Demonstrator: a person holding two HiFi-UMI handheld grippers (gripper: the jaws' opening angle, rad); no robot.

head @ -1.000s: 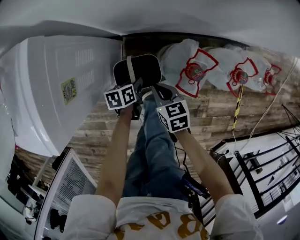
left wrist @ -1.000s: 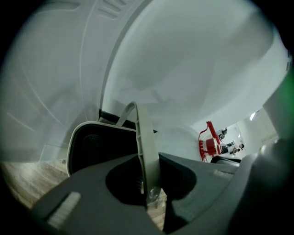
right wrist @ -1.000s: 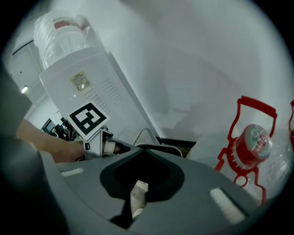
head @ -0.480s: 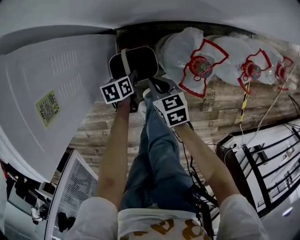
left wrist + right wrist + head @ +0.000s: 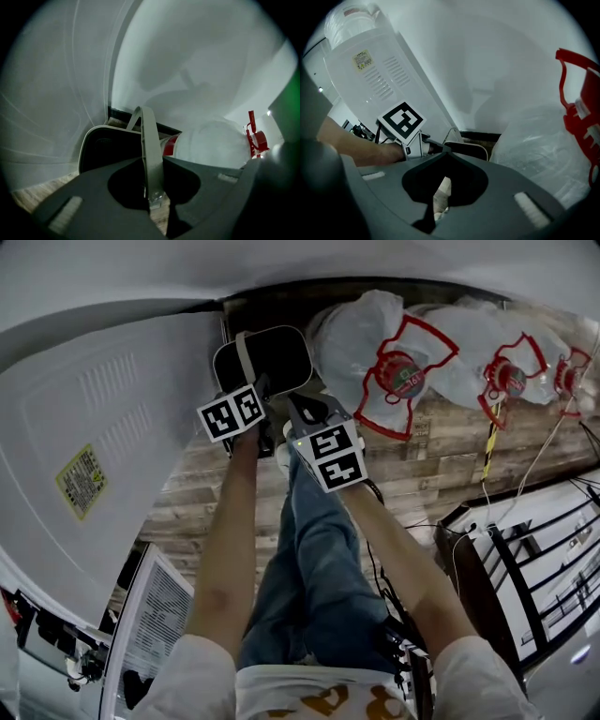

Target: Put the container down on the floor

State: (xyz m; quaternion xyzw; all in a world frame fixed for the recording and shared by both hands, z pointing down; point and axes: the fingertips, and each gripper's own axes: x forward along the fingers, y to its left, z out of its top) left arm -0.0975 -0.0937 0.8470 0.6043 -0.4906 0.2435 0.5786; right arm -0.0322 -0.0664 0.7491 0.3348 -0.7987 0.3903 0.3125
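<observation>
Left gripper [image 5: 151,165] is clamped on the pale strap handle [image 5: 148,133] of the black container [image 5: 279,357]. Its own view shows the strap pinched between the jaws and arching forward to the container's pale rim. The container sits just ahead of and below this gripper, against the base of the wall. No view shows whether its bottom touches the wood-plank floor [image 5: 441,465].

Right gripper [image 5: 445,153] has its jaws closed tip to tip with nothing held. Something pale shows through the cutout behind the tips, but I can't tell what it is. This gripper is just beside the left one, on the side away from the appliance, and its tips sit near the container's rim in the head view. Its view also catches the left gripper's marker cube [image 5: 401,120] and the forearm behind it, which the left gripper view does not show.

A white appliance [image 5: 103,427] with a yellow label [image 5: 80,482] stands to the outer side of the left gripper. Bagged water jugs [image 5: 375,352] with red handles stand ahead of the right gripper and to its outer side. Only the head view shows the person's jeans [image 5: 319,549] below both grippers and a black rack [image 5: 534,559] well off to the right gripper's side.
</observation>
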